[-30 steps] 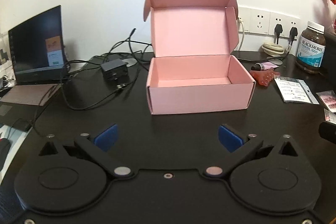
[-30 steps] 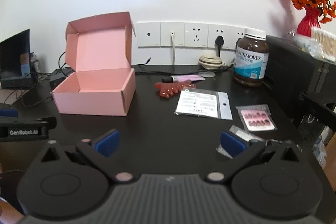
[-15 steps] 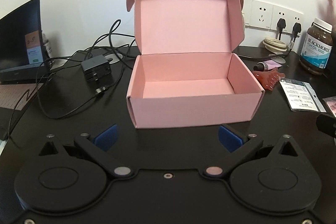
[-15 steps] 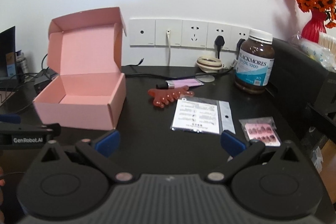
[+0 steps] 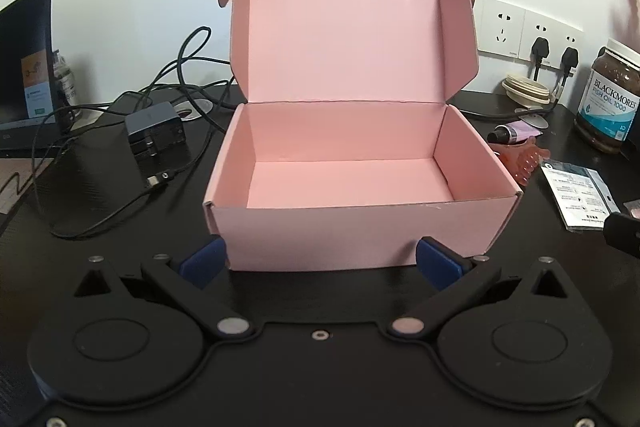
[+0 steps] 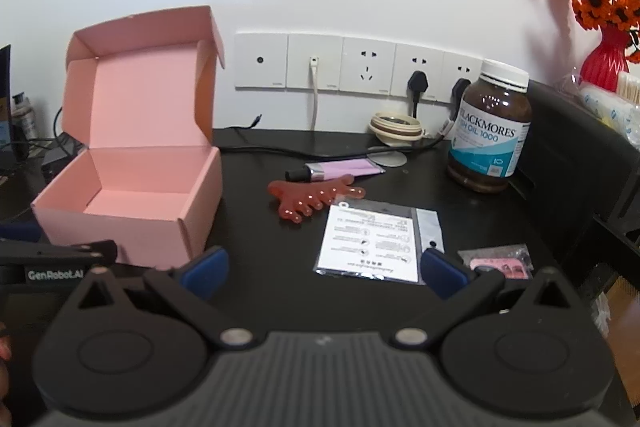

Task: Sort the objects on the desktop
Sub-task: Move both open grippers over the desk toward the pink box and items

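On the black desk (image 6: 280,291) the open pink box (image 6: 132,187) stands toward the left edge, lid raised. Right of it lie a red comb-like piece (image 6: 310,197), a purple tube (image 6: 340,169) and a clear packet (image 6: 376,247). A brown supplement bottle (image 6: 490,131) stands near the back edge. The right gripper (image 6: 324,267) hangs spread wide over the front edge

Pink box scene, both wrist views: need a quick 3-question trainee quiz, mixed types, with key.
1. True or false: the pink box already holds an item.
2. Which lies nearest the box's right side? A) fish oil bottle B) red comb-shaped tool C) nail pack
3. Fill in: the left gripper and right gripper are both ____.

Key: 1 false; 2 B; 3 open
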`<state>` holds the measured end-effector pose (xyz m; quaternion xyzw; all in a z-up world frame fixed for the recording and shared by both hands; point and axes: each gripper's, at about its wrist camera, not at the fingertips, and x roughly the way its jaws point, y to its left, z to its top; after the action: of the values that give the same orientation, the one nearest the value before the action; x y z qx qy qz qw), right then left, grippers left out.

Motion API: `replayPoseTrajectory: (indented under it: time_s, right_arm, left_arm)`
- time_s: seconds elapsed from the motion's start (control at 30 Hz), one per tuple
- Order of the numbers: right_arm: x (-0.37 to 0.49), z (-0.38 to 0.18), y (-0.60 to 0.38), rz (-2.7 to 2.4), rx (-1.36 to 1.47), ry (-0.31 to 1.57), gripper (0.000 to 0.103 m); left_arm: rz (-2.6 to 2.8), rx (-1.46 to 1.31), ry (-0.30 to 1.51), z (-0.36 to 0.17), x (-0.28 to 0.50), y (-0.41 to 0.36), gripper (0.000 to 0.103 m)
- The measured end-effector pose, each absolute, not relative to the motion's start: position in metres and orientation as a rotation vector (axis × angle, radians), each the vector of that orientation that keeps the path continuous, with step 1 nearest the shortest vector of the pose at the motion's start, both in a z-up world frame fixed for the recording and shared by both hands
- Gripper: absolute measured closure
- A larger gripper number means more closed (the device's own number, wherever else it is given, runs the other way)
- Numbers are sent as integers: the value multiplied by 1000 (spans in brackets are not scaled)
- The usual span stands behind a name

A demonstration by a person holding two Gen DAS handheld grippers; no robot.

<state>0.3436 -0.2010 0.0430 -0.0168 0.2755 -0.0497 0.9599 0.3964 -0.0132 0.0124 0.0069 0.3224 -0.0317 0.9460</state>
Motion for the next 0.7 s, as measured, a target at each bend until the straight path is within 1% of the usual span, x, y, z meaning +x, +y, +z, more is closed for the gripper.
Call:
replayPoseTrajectory:
  time_s: [0.43, 0.7]
  right_arm:
    - [346, 40, -217, -151, -45, 577, 1]
    - [345, 40, -227, -193, -105, 584, 1]
  left_arm:
    - [-86, 32, 656, 9, 399, -15, 0]
    - [-79, 49, 604, 16, 395, -14, 0]
